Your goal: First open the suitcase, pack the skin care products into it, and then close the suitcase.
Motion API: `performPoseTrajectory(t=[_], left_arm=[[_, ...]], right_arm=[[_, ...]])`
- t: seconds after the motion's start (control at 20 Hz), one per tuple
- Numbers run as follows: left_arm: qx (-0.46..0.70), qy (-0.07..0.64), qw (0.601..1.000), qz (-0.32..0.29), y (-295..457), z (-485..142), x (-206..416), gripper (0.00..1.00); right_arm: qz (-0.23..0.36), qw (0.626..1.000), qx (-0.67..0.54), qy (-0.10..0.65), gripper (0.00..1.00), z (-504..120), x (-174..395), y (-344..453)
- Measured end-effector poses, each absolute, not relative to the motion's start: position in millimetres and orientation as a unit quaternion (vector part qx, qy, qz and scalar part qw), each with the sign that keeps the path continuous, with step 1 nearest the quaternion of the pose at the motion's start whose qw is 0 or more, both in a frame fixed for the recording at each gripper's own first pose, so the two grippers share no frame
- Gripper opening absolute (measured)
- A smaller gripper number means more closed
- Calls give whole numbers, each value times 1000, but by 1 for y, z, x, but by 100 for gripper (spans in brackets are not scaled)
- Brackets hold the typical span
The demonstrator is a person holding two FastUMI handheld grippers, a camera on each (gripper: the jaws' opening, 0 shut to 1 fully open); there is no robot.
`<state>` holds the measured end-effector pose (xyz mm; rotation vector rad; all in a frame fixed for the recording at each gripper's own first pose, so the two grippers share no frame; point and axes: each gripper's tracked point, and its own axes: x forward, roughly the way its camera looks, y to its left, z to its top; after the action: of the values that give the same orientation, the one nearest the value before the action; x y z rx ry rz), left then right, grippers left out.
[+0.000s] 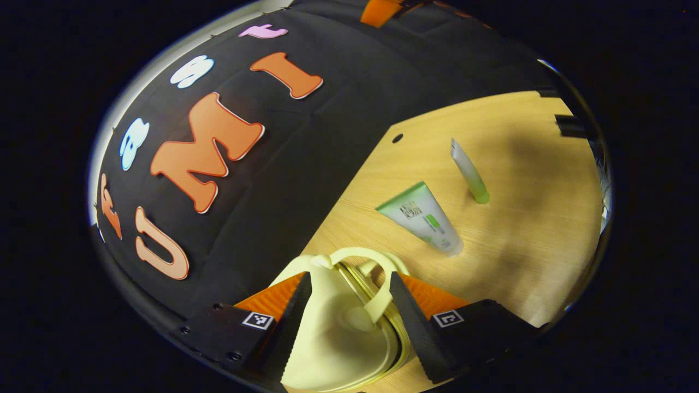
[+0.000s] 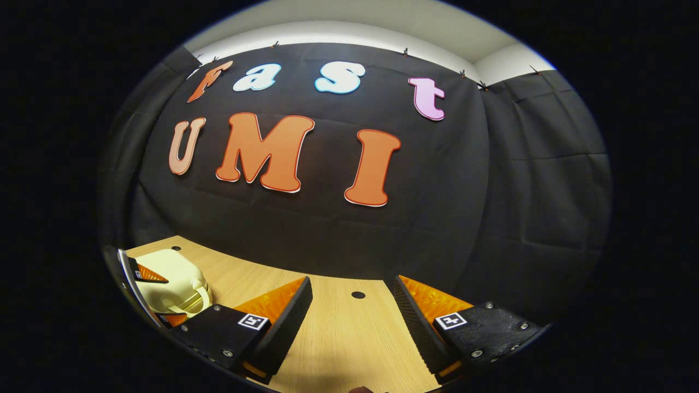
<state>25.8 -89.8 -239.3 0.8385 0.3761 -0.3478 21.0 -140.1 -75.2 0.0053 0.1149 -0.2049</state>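
Cream plastic sits between the fingers of the left gripper (image 1: 349, 305): the small suitcase (image 1: 338, 333), still shut, lies on the wooden surface (image 1: 524, 229) with its looped handle (image 1: 371, 267) toward the far side. The fingers stand apart on either flank of the case, and whether they touch its shell cannot be told. Opening seems to be the step in hand. To do it well, I judge the gripper should catch the lid's edge beside the gold seam band, not the handle, and lift in an arc about the hinge, while the other gripper steadies the lower half so the light case does not slide.

Beyond the suitcase, near it, lies a broad tube (image 1: 423, 218), white with a green end. Farther off is a slim tube (image 1: 468, 172) with a green cap. Both wait unpacked on the surface.

The right gripper (image 2: 352, 322) is well apart from the suitcase, fingers spread and empty over bare wood. In its view the suitcase is at the far left with the left gripper at it.

The broad tube bears print, too small to read.
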Motion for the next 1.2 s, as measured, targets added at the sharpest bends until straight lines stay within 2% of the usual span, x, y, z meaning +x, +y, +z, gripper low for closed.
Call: performPoseTrajectory(t=[0.15,0.35,0.5,0.6,0.7,0.95,1.2], left_arm=[[438,198,860,-172,-89,-261,29,90],[489,208,833,-156,-85,-276,38,74],[517,204,816,-157,-96,-282,37,36],[510,204,821,-154,-95,-283,41,10],[468,219,843,-152,-94,-275,36,10],[342,222,908,-92,-70,-223,46,10],[249,205,946,-27,-26,-162,49,10]], right_arm=[[-101,993,2,61,95,-81,21,-142],[-96,993,6,64,95,-87,23,-144],[-91,994,8,66,95,-89,25,-147],[-89,994,7,64,95,-88,28,-149],[-84,994,10,62,95,-88,29,-150],[-57,996,11,61,95,-92,38,-144],[-11,998,12,63,95,-94,46,-121]])
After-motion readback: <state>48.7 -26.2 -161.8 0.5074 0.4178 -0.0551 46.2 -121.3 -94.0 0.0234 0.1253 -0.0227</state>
